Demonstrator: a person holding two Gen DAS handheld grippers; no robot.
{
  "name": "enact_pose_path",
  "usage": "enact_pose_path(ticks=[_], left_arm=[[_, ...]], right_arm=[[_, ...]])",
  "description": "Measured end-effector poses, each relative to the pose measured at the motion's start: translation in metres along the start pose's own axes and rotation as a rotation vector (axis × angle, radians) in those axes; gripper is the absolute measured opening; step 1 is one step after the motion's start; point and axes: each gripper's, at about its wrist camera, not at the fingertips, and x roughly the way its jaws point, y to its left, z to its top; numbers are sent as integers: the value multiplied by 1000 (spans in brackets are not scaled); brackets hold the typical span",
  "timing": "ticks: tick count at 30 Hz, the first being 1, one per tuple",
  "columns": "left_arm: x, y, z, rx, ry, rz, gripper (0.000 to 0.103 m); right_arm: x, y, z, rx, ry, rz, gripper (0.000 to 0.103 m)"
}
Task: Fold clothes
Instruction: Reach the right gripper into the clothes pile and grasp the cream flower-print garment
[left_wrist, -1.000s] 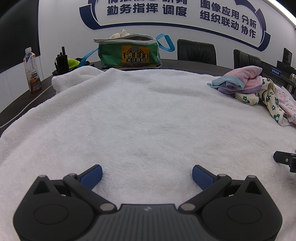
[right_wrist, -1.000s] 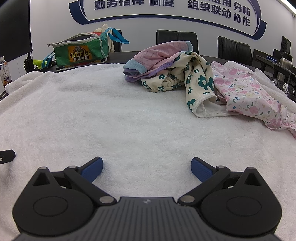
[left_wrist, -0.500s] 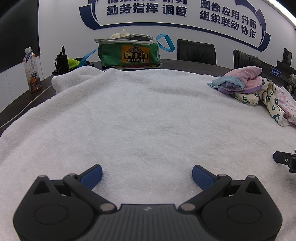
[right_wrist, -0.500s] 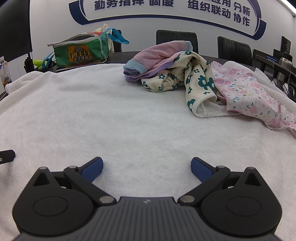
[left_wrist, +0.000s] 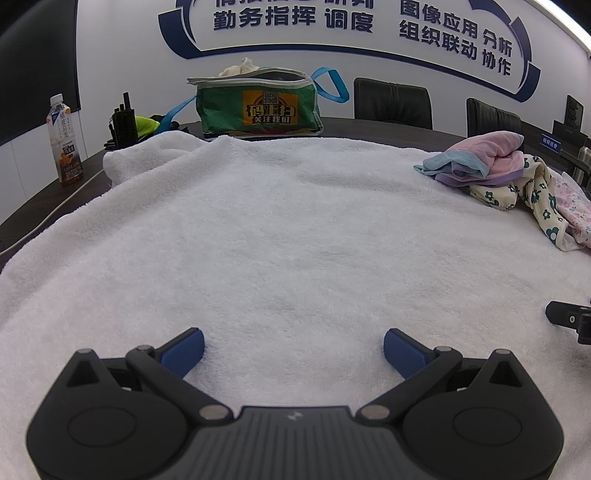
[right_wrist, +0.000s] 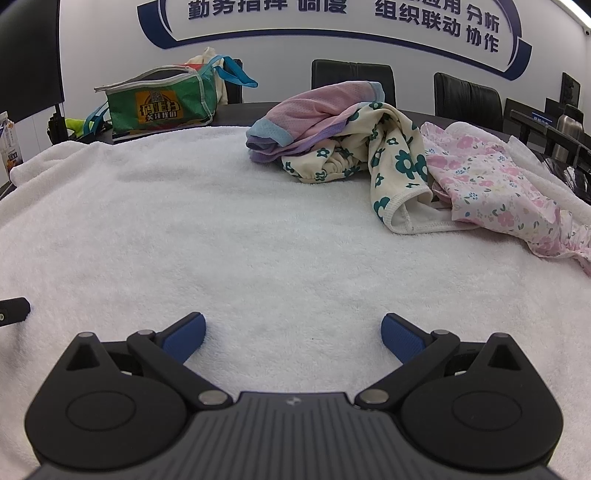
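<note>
White towel (left_wrist: 295, 236) covers most of the dark bench (left_wrist: 388, 127); thick looped terry, far left corner at 10 o'clock bunched into a roll. Bench only shows as a dark strip past the towel edge.

Pile of clothes (right_wrist: 369, 147) sits on the towel at 1 o'clock in the right wrist view, at 2 o'clock in the left wrist view. Pile's long axis runs left to right across the right wrist view. Pink mesh garment (right_wrist: 325, 107) on top, blue trim, purple layer under it, open end toward 9 o'clock. Cream garment with green flowers (right_wrist: 388, 158) droops out of the pile toward 5 o'clock, stitched hem opening facing the camera. Pink floral garment (right_wrist: 491, 184) is thin and ruffled, spreads to 3 o'clock, cut off by the frame edge. What kind of garment each is: cannot tell, all crumpled.

Left tool (left_wrist: 293, 341) spread wide, blue ribbed pads, nothing between them, low over bare towel. Right tool (right_wrist: 293, 328) likewise spread wide and empty, well short of the pile. Each tool's tip shows only as a black stub at the other view's edge.

Green zip bag (left_wrist: 258, 105) at 12 o'clock on the bench, glossy fabric, blue straps, pale cloth poking out. Bottle (left_wrist: 65, 146) at 10 o'clock, upright, label too small to read.
</note>
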Motion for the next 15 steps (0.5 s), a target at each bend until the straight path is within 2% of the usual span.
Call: enact_pose_path(ticks=[8,11,12,15], left_arm=[[-1,1,1,1,3,-2,103],[-15,0,10,8,28,5,100],[-22,0,15,-3,7,-11,102],[-37,-8,49,-23,-53,-152,103]], right_arm=[[0,1,0,-1,0,0,102],[-2,0,1,-1,-2,7,103],[-6,0,5,1,-7,17,103],[-18,-2,18,16,-34,57,103]])
